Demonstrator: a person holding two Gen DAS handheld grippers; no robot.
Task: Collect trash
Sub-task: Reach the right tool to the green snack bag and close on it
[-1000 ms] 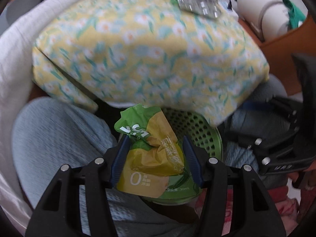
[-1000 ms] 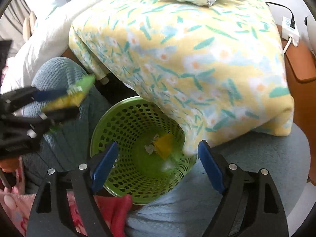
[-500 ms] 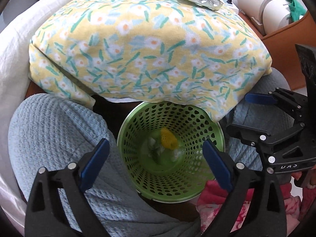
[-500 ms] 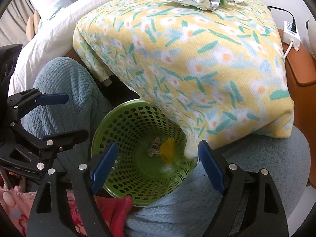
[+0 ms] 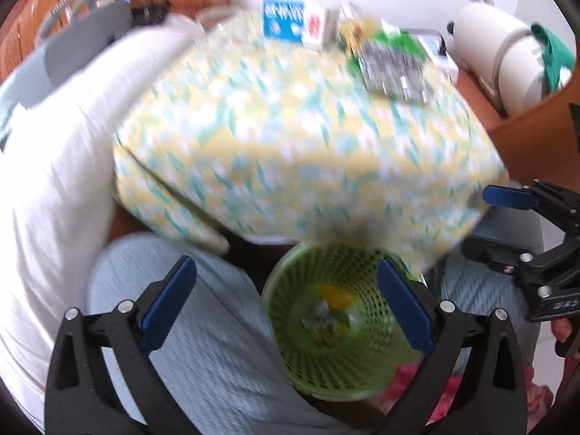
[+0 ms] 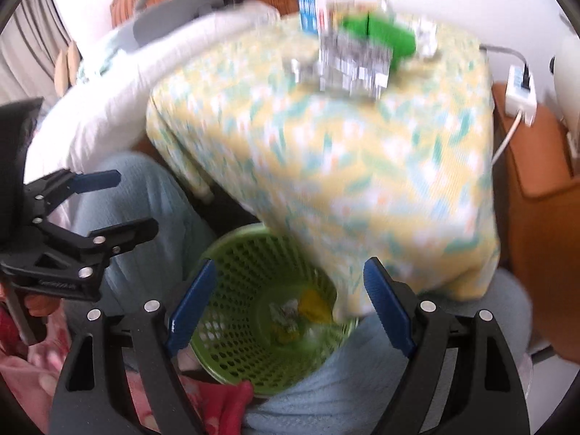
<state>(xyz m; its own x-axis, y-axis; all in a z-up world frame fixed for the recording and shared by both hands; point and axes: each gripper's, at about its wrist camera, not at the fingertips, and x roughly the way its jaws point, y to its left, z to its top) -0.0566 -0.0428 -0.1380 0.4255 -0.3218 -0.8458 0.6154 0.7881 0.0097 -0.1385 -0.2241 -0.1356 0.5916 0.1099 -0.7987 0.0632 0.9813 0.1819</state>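
Observation:
A green mesh basket [image 5: 362, 369] [image 6: 232, 326] stands between a person's knees, partly under a floral cushion. A yellow-green pouch [image 5: 335, 295] [image 6: 311, 301] and crumpled scraps lie in its bottom. My left gripper [image 5: 285, 261] [image 6: 136, 201] hovers above the basket, its jaws opening with nothing between them. My right gripper [image 6: 289, 262] [image 5: 489, 223] is beside it, open and empty. On top of the cushion lie a silver blister pack [image 5: 395, 69] [image 6: 348, 61], a blue-and-white box [image 5: 290, 21] [image 6: 311, 11] and a green wrapper [image 6: 377, 36]. Both views are blurred.
The yellow floral cushion [image 5: 308, 152] overhangs the basket's far rim. White bedding [image 5: 54, 181] lies at left. The person's light blue trouser legs [image 5: 181, 326] flank the basket. A wooden bedside table [image 6: 543, 181] with a power strip [image 6: 522, 87] stands at right.
My left gripper let go of the yellow-green pouch, which now lies in the basket, and opened wide. Both grippers rose and tilted up, showing more of the cushion top.

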